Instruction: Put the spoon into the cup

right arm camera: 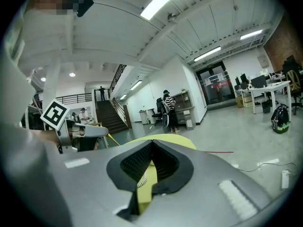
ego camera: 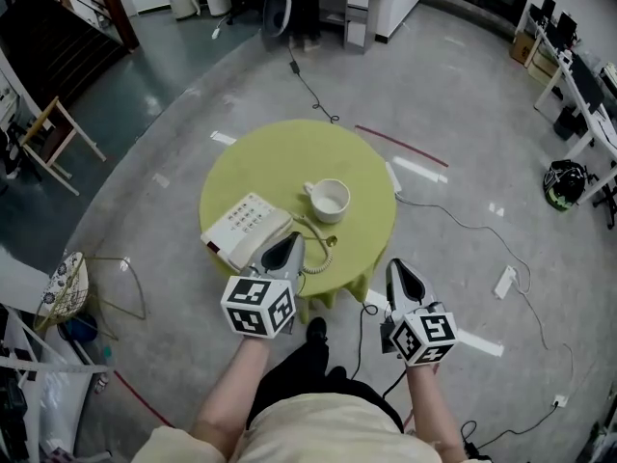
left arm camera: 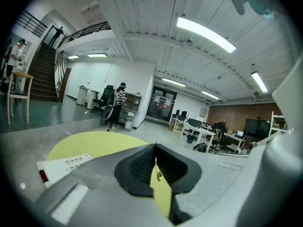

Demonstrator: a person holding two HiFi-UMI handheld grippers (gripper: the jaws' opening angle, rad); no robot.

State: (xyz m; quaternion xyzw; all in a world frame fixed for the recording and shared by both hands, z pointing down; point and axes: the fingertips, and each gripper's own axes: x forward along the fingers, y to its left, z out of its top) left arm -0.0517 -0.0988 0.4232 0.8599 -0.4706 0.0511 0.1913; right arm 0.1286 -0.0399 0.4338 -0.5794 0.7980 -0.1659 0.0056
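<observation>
Green table (ego camera: 280,157) holds cup (ego camera: 329,201), telephone (ego camera: 243,228); keypad print illegible.

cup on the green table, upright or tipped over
Upright. In the head view the cup stands on its base on the table, rim facing up, its white inside showing.

The cup (ego camera: 328,199) stands on the worktop (ego camera: 289,148). The telephone (ego camera: 246,230) lies left of it, nearer the person (its cord (ego camera: 323,246) curls rightward). The left tool (ego camera: 292,239) is over the near edge, and the right tool (ego camera: 396,266) is just off it.

Yellow-green table (ego camera: 253,160); white cup (ego camera: 344,204); cream telephone (ego camera: 245,228); grey floor (ego camera: 463,95).
</observation>
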